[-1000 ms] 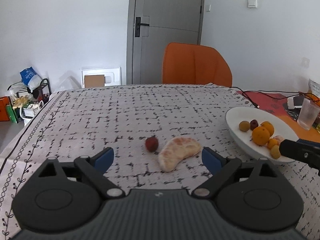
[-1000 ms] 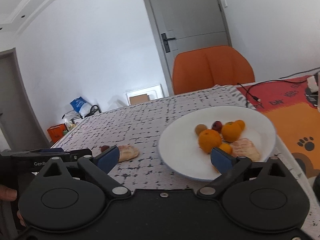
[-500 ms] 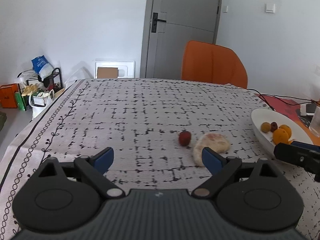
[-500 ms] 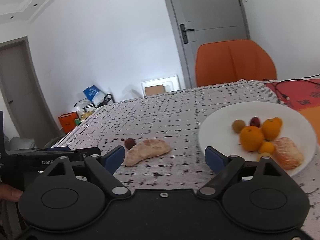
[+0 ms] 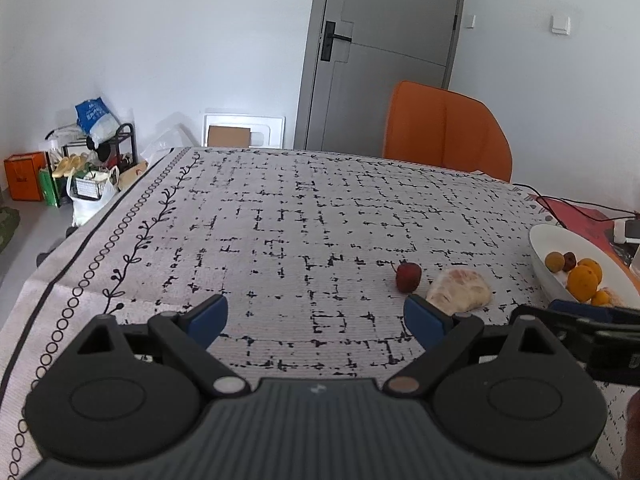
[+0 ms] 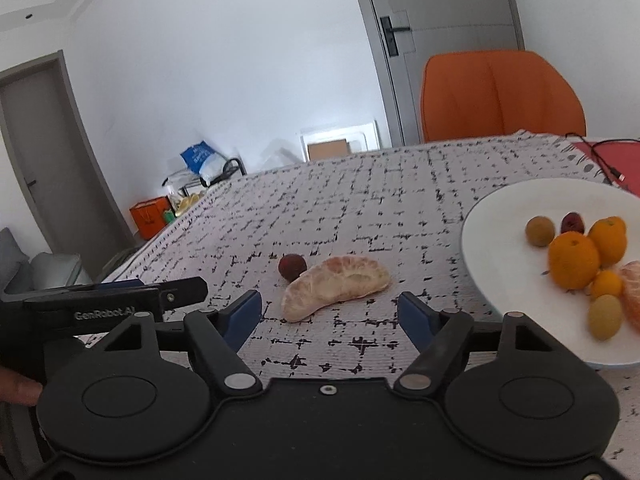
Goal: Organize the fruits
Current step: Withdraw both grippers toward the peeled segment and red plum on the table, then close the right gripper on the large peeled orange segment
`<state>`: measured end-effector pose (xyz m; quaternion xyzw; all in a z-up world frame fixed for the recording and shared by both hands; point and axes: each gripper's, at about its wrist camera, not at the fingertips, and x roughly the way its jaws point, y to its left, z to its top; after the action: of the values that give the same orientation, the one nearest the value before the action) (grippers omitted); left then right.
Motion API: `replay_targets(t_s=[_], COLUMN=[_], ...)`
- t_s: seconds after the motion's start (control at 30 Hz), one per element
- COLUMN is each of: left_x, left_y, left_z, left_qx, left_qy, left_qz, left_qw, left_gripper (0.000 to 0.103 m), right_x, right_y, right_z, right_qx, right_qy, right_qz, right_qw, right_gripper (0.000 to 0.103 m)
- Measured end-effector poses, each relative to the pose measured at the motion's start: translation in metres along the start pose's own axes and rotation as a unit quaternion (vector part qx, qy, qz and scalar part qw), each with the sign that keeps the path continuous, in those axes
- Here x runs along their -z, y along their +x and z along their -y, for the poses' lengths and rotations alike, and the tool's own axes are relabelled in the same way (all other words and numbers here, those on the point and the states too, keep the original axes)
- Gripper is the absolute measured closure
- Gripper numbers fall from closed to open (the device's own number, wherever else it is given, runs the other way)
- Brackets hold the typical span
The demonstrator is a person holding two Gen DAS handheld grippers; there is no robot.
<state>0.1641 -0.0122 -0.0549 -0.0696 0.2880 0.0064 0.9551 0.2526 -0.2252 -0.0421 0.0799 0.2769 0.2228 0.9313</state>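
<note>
Jaws spread, right gripper (image 6: 328, 310) facing peeled segment (image 6: 335, 281) (tablecloth).

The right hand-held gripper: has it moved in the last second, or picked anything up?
Yes: the right hand-held gripper swung left, from the white plate to the peeled orange piece. It stays open and empty. The orange piece, small red fruit and plate fruits haven't moved.

1. Straight ahead of the claws, a grey door (image 5: 384, 56) stands in white walls.
2. An orange chair (image 5: 446, 132) sits at the table's far edge.
3. Far left, a rack (image 5: 96, 148) holds bags on the floor.
4. A patterned tablecloth (image 5: 280, 216) spreads beneath.
</note>
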Motion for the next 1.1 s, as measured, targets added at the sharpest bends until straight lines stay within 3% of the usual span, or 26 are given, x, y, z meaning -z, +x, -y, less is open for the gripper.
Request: replay_targets(t_s=[0.57, 1.1], left_x=[-0.002, -0.002], left_y=[0.015, 0.027], left_z=[-0.02, -0.031], left_qx=[-0.005, -0.011], left_qy=[-0.023, -0.043], left_qz=[-0.01, -0.019], left_qw=[0.9997, 0.9988], left_gripper=[0.009, 0.009], right_x=[-0.009, -0.011], right_y=[0.047, 0.07], right_z=[-0.011, -0.024], right_qx=[-0.01, 0.034], right_qy=[0.017, -0.026], right_qz=[-0.049, -0.048], right_qw=[0.999, 0.998], right_gripper=[0.029, 0.028])
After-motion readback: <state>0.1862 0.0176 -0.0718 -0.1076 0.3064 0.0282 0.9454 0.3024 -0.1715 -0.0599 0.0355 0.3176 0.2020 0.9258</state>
